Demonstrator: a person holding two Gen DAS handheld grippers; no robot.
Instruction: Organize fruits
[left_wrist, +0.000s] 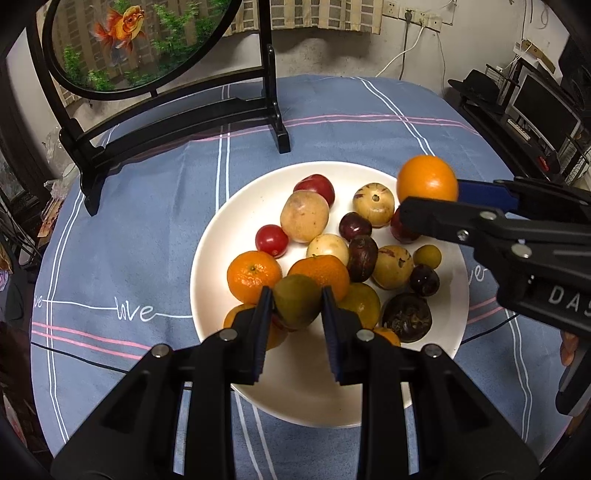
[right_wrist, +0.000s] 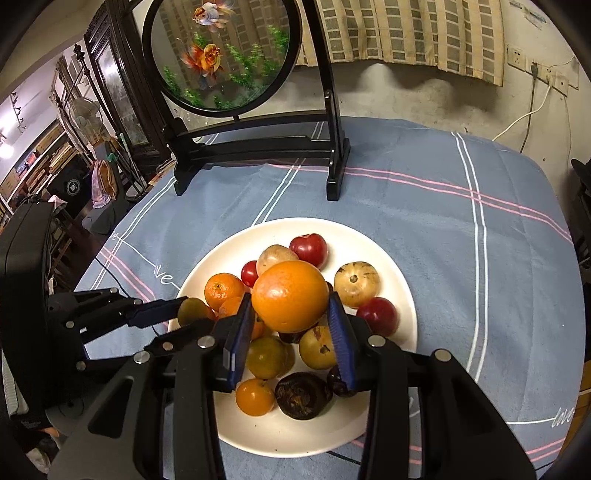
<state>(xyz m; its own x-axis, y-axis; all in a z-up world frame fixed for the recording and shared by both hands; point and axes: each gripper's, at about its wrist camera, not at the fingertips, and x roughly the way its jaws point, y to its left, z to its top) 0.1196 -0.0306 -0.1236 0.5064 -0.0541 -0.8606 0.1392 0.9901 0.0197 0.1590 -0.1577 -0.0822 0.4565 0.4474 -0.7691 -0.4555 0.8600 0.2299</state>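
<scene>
Blue cloth with white and pink stripes (left_wrist: 332, 107) covered the bench, with a black wooden stand holding a round goldfish panel (left_wrist: 140, 40) at the far edge and a round white ceramic plate (left_wrist: 221, 240) in the middle. On the plate sat a mixed pile: a ribbed orange mandarin (left_wrist: 254, 276) at the left rim, a small red cherry tomato (left_wrist: 272, 240) just behind it, a tan speckled oval fruit (left_wrist: 304, 216) touching a red plum (left_wrist: 316, 186), a pale striped round fruit (left_wrist: 373, 204) toward the back, and a dark wrinkled brown fruit (left_wrist: 406, 316) near the front right. Left tongs (left_wrist: 297, 314) were clamped on a dull green-yellow citrus (left_wrist: 296, 301), blue pads pressed against both sides; the citrus was at the near-left part of the pile, but I couldn't tell if it was lifted clear of the fruit under it. Right tongs (right_wrist: 290, 328) gripped a large smooth orange (right_wrist: 290, 295) between blue pads, held above the pile over the plate's centre in the right wrist view; from the left wrist view the same orange (left_wrist: 427, 179) sat over the plate's far right rim. Both tongs were near each other over the plate, the left tongs (right_wrist: 188, 314) visible off the plate's left edge in the right view.
</scene>
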